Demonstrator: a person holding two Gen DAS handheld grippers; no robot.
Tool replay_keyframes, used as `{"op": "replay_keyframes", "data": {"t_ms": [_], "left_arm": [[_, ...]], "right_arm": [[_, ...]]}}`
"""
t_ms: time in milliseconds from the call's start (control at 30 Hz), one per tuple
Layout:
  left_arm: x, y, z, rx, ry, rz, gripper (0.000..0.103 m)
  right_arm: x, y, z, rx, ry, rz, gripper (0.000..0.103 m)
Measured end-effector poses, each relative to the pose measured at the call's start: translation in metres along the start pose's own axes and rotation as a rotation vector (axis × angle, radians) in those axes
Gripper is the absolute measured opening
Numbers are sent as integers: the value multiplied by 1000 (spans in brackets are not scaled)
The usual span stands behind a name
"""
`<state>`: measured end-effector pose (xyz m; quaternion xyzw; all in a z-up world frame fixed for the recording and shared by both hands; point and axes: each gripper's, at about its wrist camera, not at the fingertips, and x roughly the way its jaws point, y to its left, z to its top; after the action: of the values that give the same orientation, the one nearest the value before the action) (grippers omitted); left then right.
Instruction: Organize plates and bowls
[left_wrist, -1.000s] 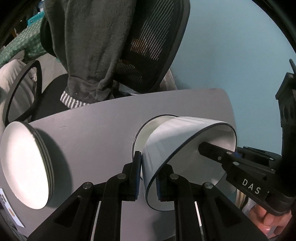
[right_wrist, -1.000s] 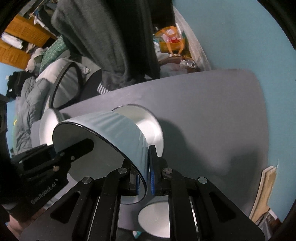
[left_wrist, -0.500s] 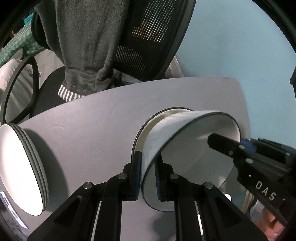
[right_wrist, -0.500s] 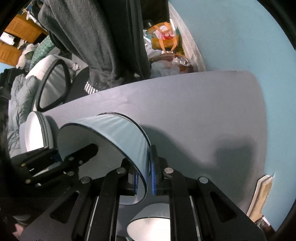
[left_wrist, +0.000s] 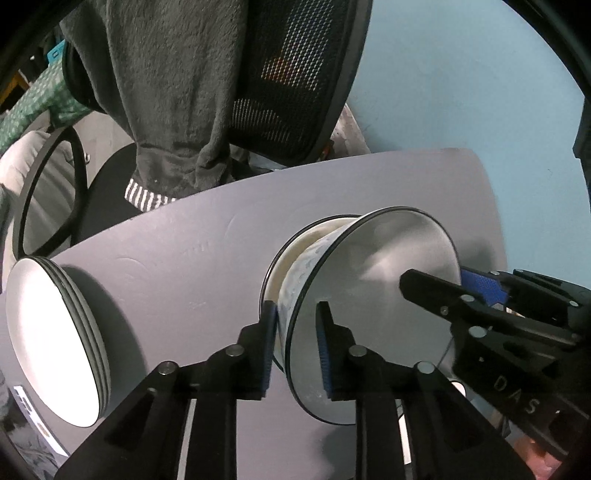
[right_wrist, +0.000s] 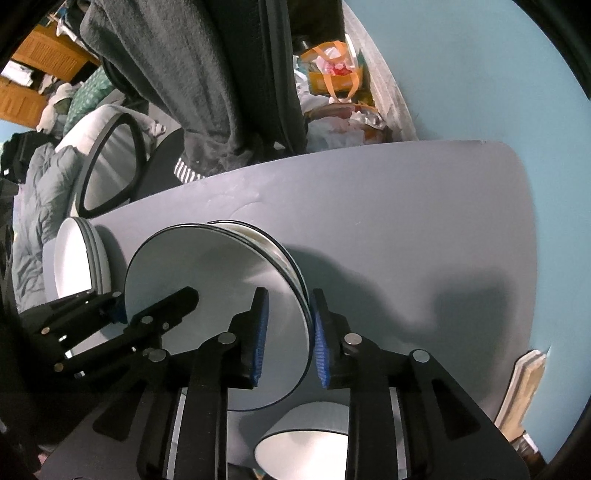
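A white bowl with a dark rim (left_wrist: 373, 295) sits nested in another bowl (left_wrist: 295, 254) on the grey table (left_wrist: 177, 258). My left gripper (left_wrist: 295, 347) straddles its near rim with a gap on both sides, jaws open. My right gripper (right_wrist: 288, 332) straddles the opposite rim of the same bowl (right_wrist: 207, 280), jaws open, pads apart from the wall. A stack of white plates (left_wrist: 51, 339) lies at the left; it also shows in the right wrist view (right_wrist: 77, 258). Another bowl (right_wrist: 306, 435) stands below my right gripper.
A mesh office chair draped with a grey garment (left_wrist: 207, 81) stands behind the table. A blue wall (right_wrist: 480, 74) borders the right side. Bags and clutter (right_wrist: 336, 85) lie on the floor beyond. A flat object (right_wrist: 524, 391) lies at the table's right edge.
The bowl has come down into the lower bowl on the table. Both grippers have opened and let go of its rim.
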<state>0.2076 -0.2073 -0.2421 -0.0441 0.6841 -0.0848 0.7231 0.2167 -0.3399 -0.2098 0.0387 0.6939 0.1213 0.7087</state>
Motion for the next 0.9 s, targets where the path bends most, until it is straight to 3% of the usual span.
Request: {"op": "replay_keyframes", "data": {"t_ms": [167, 233, 300, 600, 800, 900], "left_arm": [[-3, -3, -1, 11, 5, 7, 31], [-8, -2, -1, 11, -10, 78, 51], [-12, 2, -1, 9, -34, 71, 57], [-32, 8, -13, -5, -60, 42, 61], [-59, 12, -32, 2, -132, 46, 70], [-73, 15, -42, -24, -149, 17, 71]], "right_arm": [[-1, -2, -4, 7, -13, 12, 30], [-2, -4, -5, 17, -18, 20, 30], [-4, -5, -5, 23, -24, 23, 30], [-23, 0, -16, 21, -80, 10, 31], [-52, 10, -30, -14, -153, -41, 55], [-67, 17, -38, -30, -187, -56, 57]]}}
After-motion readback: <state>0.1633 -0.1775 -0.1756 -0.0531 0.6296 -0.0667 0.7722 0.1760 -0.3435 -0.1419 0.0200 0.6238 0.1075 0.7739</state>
